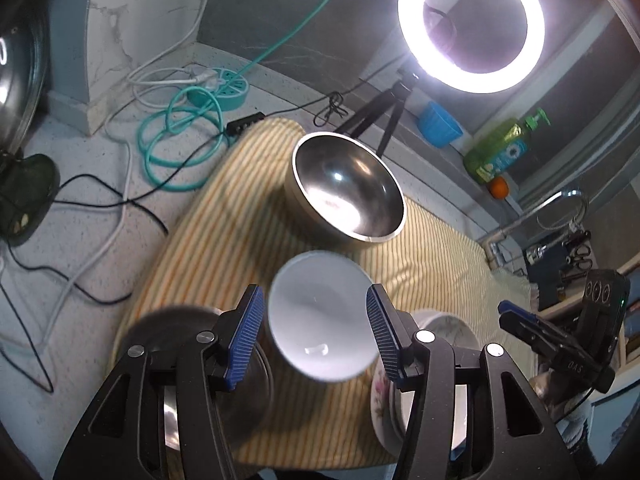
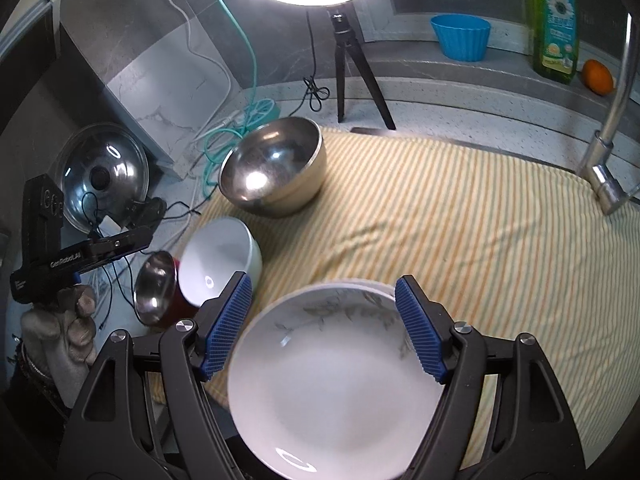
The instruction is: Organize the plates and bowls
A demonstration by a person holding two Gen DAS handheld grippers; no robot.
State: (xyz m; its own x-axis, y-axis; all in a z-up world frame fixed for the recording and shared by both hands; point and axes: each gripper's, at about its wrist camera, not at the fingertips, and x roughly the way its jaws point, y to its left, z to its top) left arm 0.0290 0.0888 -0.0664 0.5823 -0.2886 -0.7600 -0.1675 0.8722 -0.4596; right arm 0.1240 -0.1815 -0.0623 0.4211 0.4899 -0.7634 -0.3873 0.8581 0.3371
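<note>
Nearest the left camera, a white bowl (image 1: 320, 316) sits tilted between the blue pads (image 1: 245, 336) of the left claw (image 1: 316, 334); the jaws are wide apart and whether they touch the bowl cannot be told. Ahead of it a steel bowl (image 1: 348, 188) rests on a striped cloth (image 1: 240, 220). To its right appears the right claw (image 1: 536, 332), marked "DAS".

In the right view, the right claw (image 2: 324, 328) stands open around a white plate (image 2: 336, 380) with a faint leaf pattern; contact is unclear. To its left are the white bowl (image 2: 220, 260), a small steel bowl (image 2: 154, 286) with a red outside, and the left claw (image 2: 76, 256), labelled "GenRobot.AI", in a gloved hand (image 2: 68, 320). Only this view shows a pot lid (image 2: 102, 176) far left, and an orange (image 2: 597, 76) beside a green soap bottle (image 2: 554, 24) whose label is unreadable.
</note>
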